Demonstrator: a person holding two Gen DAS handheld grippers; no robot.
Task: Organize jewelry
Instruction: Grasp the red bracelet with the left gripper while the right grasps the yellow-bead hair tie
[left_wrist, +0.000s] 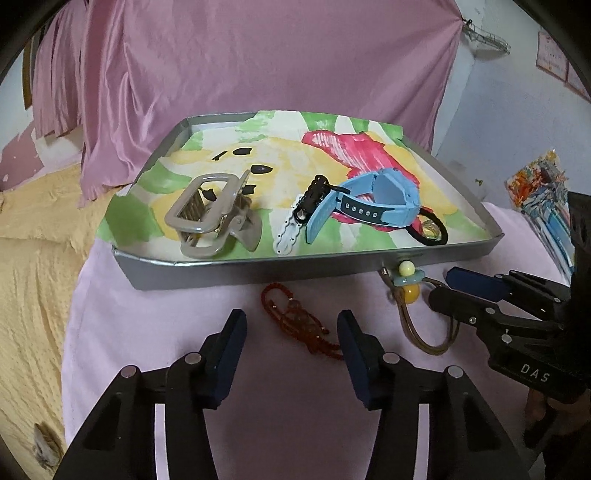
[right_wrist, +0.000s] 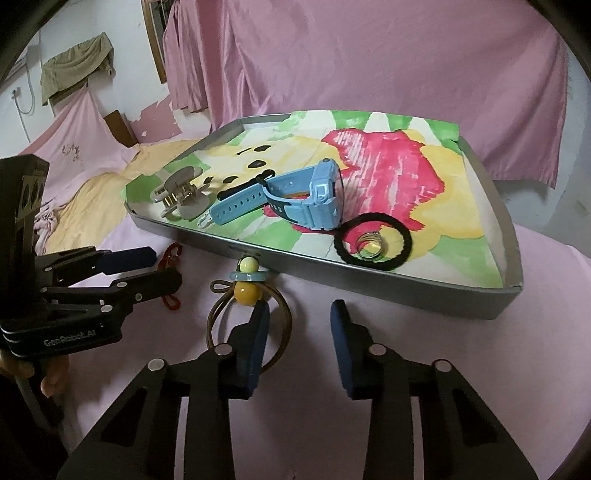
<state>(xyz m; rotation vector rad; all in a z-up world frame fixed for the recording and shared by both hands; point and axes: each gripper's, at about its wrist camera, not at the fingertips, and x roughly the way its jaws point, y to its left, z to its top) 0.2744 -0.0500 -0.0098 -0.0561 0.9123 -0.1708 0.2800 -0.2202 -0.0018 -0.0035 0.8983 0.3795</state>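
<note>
Left gripper (left_wrist: 291, 328) gapes around a red beaded bracelet (left_wrist: 295, 321); right gripper (right_wrist: 299, 321) gapes beside a beaded hair tie (right_wrist: 247, 295) (neither pinched) on pink cloth (left_wrist: 295, 398) before the grey tray (right_wrist: 369, 291); pink drapes (left_wrist: 258, 55) behind.

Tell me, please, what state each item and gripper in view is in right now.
Left gripper: open, astride the red beaded bracelet.
Right gripper: open over the brown hair tie.
Tray: holding items.
Hair claw: closed, in tray.
Blue watch: unbuckled, in tray.
Black hair band: flat, encircling a ring.
</note>
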